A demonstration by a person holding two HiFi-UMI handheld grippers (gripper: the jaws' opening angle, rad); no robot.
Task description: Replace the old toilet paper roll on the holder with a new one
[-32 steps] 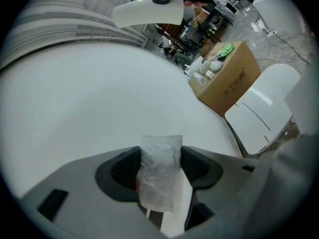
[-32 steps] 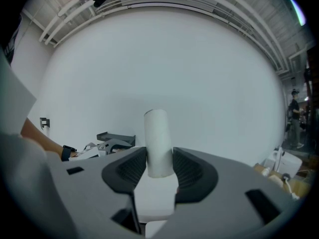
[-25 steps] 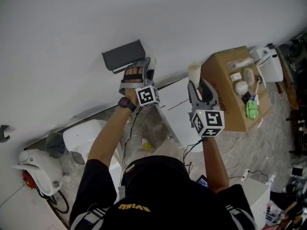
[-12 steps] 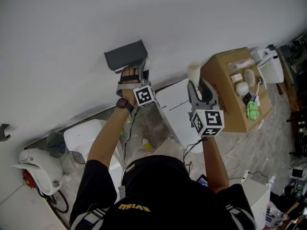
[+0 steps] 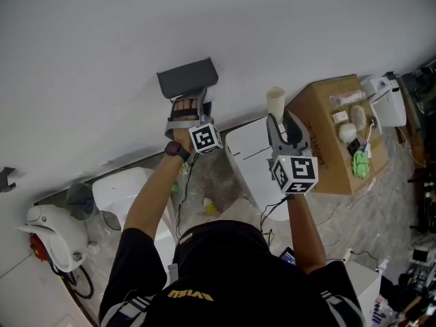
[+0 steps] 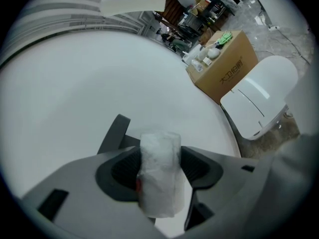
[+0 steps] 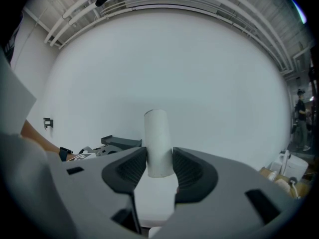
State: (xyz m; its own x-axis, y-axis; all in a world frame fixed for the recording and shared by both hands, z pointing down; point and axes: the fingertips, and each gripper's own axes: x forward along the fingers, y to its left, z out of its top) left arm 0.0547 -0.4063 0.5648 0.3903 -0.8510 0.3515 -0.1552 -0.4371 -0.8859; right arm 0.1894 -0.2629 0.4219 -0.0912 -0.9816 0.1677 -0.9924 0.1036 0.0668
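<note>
The left tool (image 5: 193, 106) is clamped at a fairly wide spread on a soft white toilet paper roll (image 6: 159, 173), which stands upright between the two dark ribbed pads. In the head view this tool sits just below a dark grey wall-mounted holder (image 5: 187, 79), which lies at 12 o'clock from it on the plain white wall (image 5: 102, 53).

The right tool (image 7: 159, 166) grips a bare pale cardboard tube (image 7: 158, 133) at a narrower spread. The tube stands upright and sticks out past the jaw tips.

At 3 o'clock from the right tool stands a brown cardboard box (image 5: 320, 142). It carries dark printed characters on its side, too small to read, and small white and green items on top. A white toilet lid (image 5: 253, 157) lies between the two tools, lower down. Each tool's cube bears black-and-white square markers. Yellow lettering on the person's black shirt (image 5: 225, 278) is not legible.
</note>
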